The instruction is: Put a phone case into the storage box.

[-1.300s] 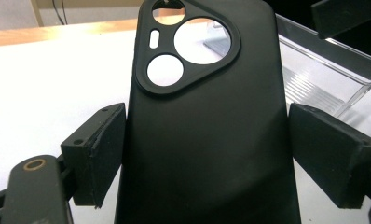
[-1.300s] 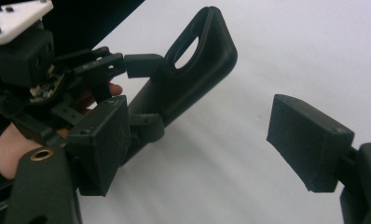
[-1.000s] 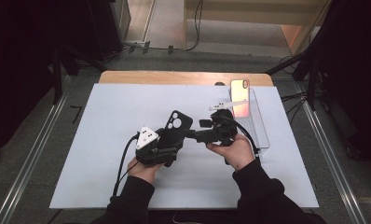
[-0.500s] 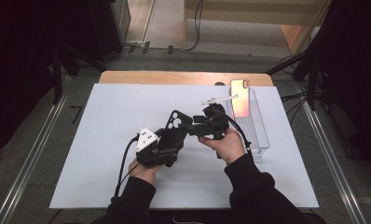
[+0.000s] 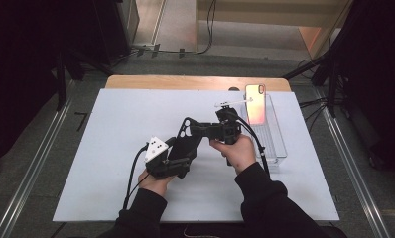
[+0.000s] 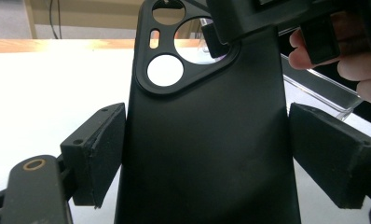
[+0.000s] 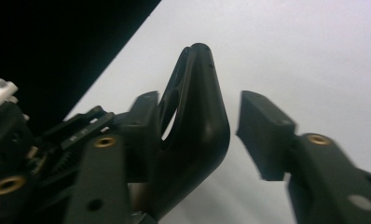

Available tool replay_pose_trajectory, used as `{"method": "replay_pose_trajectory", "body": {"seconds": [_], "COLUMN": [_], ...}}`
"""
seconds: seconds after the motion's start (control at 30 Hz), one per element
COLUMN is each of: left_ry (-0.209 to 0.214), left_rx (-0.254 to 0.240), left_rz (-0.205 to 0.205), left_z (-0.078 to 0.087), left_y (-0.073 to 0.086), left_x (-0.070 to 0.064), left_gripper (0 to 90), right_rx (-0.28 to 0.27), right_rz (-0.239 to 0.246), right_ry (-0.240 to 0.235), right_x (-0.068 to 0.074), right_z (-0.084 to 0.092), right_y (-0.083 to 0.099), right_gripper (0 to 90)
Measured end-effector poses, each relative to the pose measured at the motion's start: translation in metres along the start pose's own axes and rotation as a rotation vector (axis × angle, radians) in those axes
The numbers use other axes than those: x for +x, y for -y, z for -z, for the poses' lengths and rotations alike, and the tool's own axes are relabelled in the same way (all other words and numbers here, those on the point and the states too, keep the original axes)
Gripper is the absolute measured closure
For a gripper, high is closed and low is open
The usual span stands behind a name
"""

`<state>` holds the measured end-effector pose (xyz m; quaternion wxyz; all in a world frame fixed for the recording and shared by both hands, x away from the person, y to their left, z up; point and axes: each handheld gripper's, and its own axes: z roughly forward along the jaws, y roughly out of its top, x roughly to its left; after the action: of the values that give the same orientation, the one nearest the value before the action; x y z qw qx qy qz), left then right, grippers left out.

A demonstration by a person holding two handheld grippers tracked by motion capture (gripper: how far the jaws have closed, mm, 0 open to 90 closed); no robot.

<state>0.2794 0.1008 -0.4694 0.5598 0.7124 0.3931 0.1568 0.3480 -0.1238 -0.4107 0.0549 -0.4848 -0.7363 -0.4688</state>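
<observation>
Black phone case (image 5: 188, 141) in left gripper (image 5: 173, 158), right gripper (image 5: 205, 130) now closer, closing.

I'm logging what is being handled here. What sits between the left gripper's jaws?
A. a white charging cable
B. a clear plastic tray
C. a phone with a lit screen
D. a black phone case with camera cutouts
D: in the left gripper view, the black phone case with round camera cutouts stands between the left gripper pads.

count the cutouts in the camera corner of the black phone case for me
4, seen in the left gripper view on the black phone case: one round hole at the top edge, a small slot below it, a large round one at right partly covered by the right gripper, and a round one lower left.
</observation>
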Motion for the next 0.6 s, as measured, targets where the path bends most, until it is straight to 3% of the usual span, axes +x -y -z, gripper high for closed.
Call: {"method": "replay_pose_trajectory", "body": {"seconds": [0.17, 0.33, 0.53, 0.6], "left_ry": [0.009, 0.017, 0.029, 0.048], "left_rx": [0.003, 0.003, 0.008, 0.015], "left_rz": [0.003, 0.004, -0.002, 0.017], "left_z": [-0.001, -0.001, -0.002, -0.002], "left_y": [0.000, 0.001, 0.000, -0.001], "left_x": [-0.001, -0.002, -0.002, -0.002], "left_gripper": [14.1, 14.0, 13.8, 13.7], "right_rx": [-0.024, -0.013, -0.023, -0.017], "right_rz": [-0.038, -0.101, -0.105, -0.108], "right_ry": [-0.052, -0.110, -0.148, -0.152], "right_x": [-0.005, -0.009, -0.006, -0.006], "right_z": [0.005, 0.007, 0.010, 0.011], "right_y": [0.000, -0.001, -0.002, -0.002], "right_gripper": [67.4, 72.6, 76.6, 77.0]}}
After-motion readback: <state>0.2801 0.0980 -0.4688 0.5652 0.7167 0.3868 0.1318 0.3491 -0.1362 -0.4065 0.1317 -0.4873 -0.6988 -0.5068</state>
